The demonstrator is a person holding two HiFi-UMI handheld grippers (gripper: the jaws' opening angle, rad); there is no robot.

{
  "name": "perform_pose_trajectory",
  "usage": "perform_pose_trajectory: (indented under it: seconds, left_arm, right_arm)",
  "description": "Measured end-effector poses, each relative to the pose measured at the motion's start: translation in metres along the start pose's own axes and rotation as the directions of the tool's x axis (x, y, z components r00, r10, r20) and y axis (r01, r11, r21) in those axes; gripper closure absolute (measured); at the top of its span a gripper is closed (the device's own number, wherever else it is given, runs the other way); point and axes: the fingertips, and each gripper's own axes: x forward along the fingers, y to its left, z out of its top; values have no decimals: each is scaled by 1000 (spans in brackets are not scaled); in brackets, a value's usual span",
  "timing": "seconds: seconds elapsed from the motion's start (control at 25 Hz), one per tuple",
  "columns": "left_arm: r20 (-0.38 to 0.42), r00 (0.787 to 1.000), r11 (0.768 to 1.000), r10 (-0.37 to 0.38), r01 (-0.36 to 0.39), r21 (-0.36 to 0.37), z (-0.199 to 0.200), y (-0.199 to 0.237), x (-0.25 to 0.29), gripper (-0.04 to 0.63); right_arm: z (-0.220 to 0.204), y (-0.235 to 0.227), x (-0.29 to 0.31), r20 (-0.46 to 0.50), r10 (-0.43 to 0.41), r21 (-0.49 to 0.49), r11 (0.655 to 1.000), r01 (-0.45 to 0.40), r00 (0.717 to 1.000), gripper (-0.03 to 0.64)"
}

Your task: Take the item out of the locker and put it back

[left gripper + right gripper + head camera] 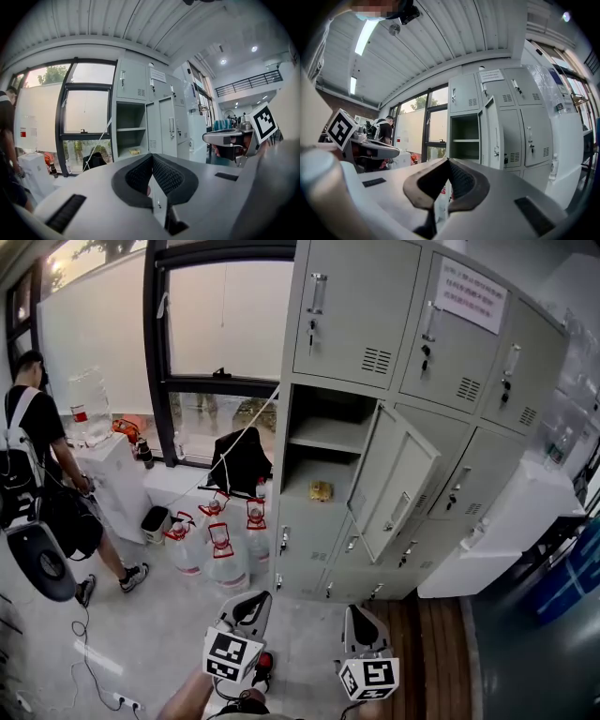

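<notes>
The grey locker bank (394, 362) has one compartment open, its door (396, 479) swung out to the right. A small yellow item (321, 490) lies on that compartment's lower floor, under an empty shelf (323, 435). The same item (135, 151) shows small and far off in the left gripper view. My left gripper (251, 601) and right gripper (356, 613) hang low in the head view, well short of the locker. Both are shut with nothing between the jaws. The open compartment (465, 139) and its door (490, 133) stand straight ahead in the right gripper view.
Several clear water jugs with red caps (211, 540) stand on the floor left of the locker, with a black bag (240, 460) on the sill behind them. A person (37, 437) stands at far left by a white dispenser (112, 479). A white cabinet (506, 526) juts out at right.
</notes>
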Motion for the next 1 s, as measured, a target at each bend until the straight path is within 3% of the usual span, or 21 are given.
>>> perform_pose_trajectory:
  seconds: [0.52,1.0]
  left_arm:
    - [-26,996,997,-83,83,0,18,97,151,574]
    - [-49,992,993,-119,118,-23,9,150,234,574]
  right_arm:
    - [4,-45,166,-30,-63,9,998,63,998,603]
    - [-13,-61,264,-80,-61,0,998,62,995,603]
